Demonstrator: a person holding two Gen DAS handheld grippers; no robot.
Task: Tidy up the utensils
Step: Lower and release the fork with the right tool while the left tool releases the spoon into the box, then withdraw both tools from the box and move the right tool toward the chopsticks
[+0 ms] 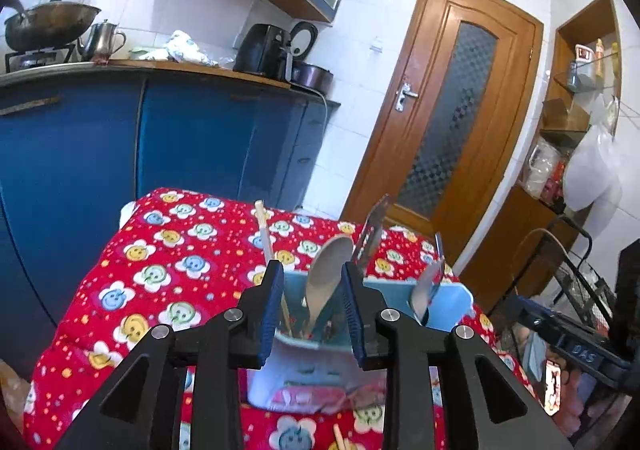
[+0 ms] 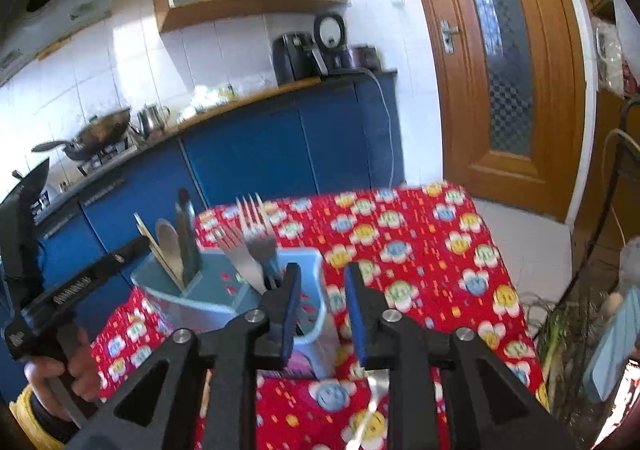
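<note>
A light blue utensil holder (image 1: 448, 302) stands on the red flowered tablecloth (image 1: 168, 270). In the left wrist view it holds a spoon (image 1: 326, 278), chopsticks (image 1: 265, 234), a knife (image 1: 372, 234) and fork ends (image 1: 430, 286). My left gripper (image 1: 314, 310) is open, its fingers on either side of the holder's left compartment. In the right wrist view the holder (image 2: 224, 294) holds two forks (image 2: 250, 238), a spoon (image 2: 170, 250), a dark-handled knife (image 2: 186, 234) and chopsticks (image 2: 154, 246). My right gripper (image 2: 322, 310) is open and empty, just right of the holder.
A chopstick end (image 1: 340, 436) lies on the cloth below the holder. A thin metal utensil (image 2: 370, 402) lies on the cloth under my right gripper. Blue kitchen cabinets (image 1: 192, 137) stand behind the table, a wooden door (image 1: 448, 109) at the right, a wire rack (image 1: 576, 282) beside the table.
</note>
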